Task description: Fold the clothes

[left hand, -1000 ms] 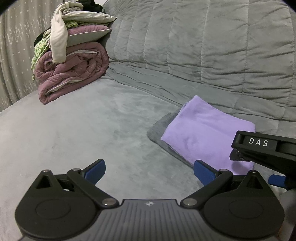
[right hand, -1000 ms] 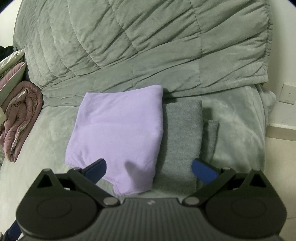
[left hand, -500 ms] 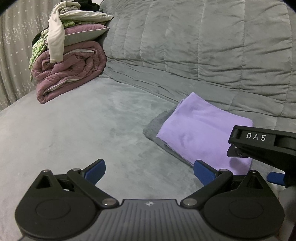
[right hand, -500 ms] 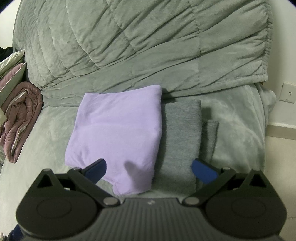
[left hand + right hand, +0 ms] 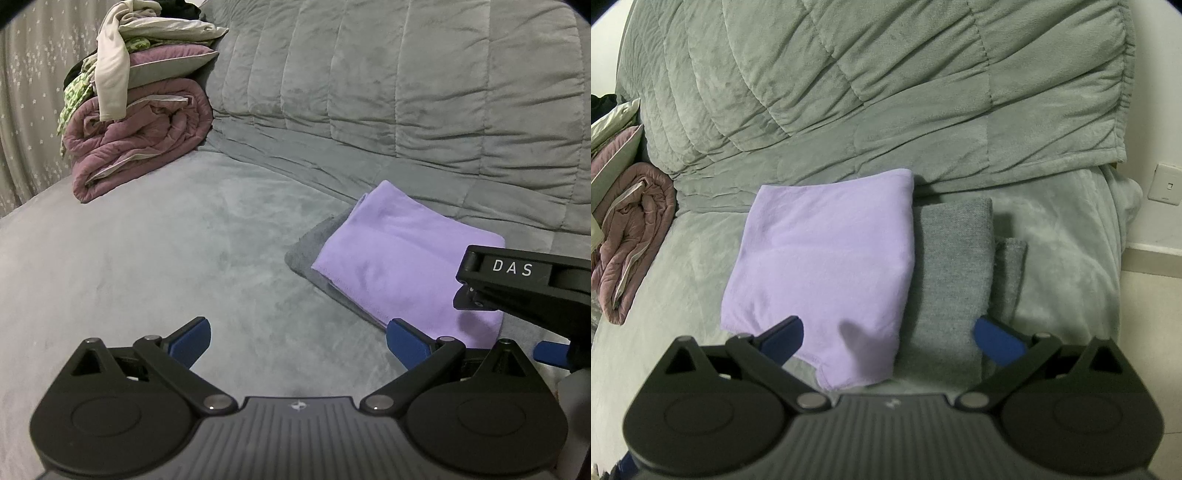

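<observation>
A folded lilac cloth lies on top of a folded grey garment on the sofa seat. Over their near edge my right gripper hovers open, with nothing between its blue fingers. In the left wrist view the same lilac cloth and the grey garment sit to the right. My left gripper is open and empty above bare seat, left of the stack. The right gripper's black body shows at the right edge of that view.
A pile of unfolded clothes rests on a rolled mauve quilt at the far left of the sofa. The quilted grey backrest rises behind the stack. A wall socket and floor lie to the right.
The left gripper's view has drifted slightly, so the pile and folded stack sit a little lower and more leftward. The right gripper has barely moved. Both stay open.
</observation>
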Demonstrator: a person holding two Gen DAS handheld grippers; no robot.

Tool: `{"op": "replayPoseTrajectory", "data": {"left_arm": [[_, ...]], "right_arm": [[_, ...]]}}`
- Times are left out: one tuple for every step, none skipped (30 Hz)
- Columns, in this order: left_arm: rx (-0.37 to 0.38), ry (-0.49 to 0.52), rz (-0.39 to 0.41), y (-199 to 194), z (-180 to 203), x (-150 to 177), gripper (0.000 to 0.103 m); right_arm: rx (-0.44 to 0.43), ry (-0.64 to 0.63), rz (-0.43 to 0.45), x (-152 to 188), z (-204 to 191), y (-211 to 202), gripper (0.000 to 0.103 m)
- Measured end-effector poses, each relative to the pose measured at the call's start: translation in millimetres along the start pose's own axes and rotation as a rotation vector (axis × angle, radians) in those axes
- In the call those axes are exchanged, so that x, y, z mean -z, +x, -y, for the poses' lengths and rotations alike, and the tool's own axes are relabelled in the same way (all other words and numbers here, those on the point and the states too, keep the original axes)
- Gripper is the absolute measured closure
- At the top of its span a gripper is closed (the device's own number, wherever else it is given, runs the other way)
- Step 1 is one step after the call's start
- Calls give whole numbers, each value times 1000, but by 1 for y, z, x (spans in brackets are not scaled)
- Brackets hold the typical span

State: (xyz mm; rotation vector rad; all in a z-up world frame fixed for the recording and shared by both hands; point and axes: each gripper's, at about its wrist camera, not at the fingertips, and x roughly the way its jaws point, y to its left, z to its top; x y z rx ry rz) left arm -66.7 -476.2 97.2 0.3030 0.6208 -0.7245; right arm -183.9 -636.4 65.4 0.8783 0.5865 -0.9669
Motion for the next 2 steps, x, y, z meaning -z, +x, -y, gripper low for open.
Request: {"op": "replayPoseTrajectory", "data": {"left_arm": [[0, -1, 0, 0, 0, 0, 0], [1, -1, 0, 0, 0, 0, 1]], "right_arm": [[0, 0, 0, 0, 0, 0, 0], [0, 0, 0, 0, 0, 0, 0]]}}
